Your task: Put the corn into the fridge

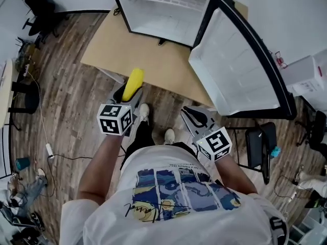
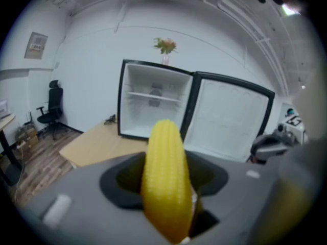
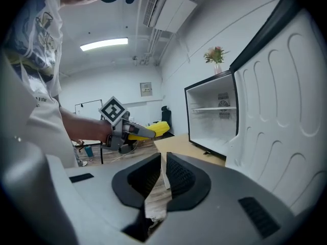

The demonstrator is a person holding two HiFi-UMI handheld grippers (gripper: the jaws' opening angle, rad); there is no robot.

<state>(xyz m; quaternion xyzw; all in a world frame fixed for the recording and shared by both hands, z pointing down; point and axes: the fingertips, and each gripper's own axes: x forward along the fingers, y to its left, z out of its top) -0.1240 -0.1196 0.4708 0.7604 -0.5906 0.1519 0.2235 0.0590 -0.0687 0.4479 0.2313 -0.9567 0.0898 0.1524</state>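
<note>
A yellow corn cob [image 1: 133, 82] sticks out forward from my left gripper [image 1: 129, 94], which is shut on its lower end. In the left gripper view the corn [image 2: 164, 177] stands between the jaws and points toward the open fridge [image 2: 153, 103], still some way off. The fridge [image 1: 168, 9] stands on a beige board, its door [image 1: 235, 60] swung wide to the right. My right gripper [image 1: 188, 111] hangs beside the door edge, jaws together with nothing between them [image 3: 164, 157]. From the right gripper view I see the left gripper [image 3: 134, 131] carrying the corn [image 3: 156, 129].
A beige board [image 1: 148, 50] lies on the wooden floor under the fridge. A vase of flowers [image 2: 165, 46] tops the fridge. A black office chair [image 1: 38, 4] stands far left, a dark chair [image 1: 258, 147] and a white box [image 1: 306, 78] at the right. A cable [image 1: 48, 147] trails on the floor.
</note>
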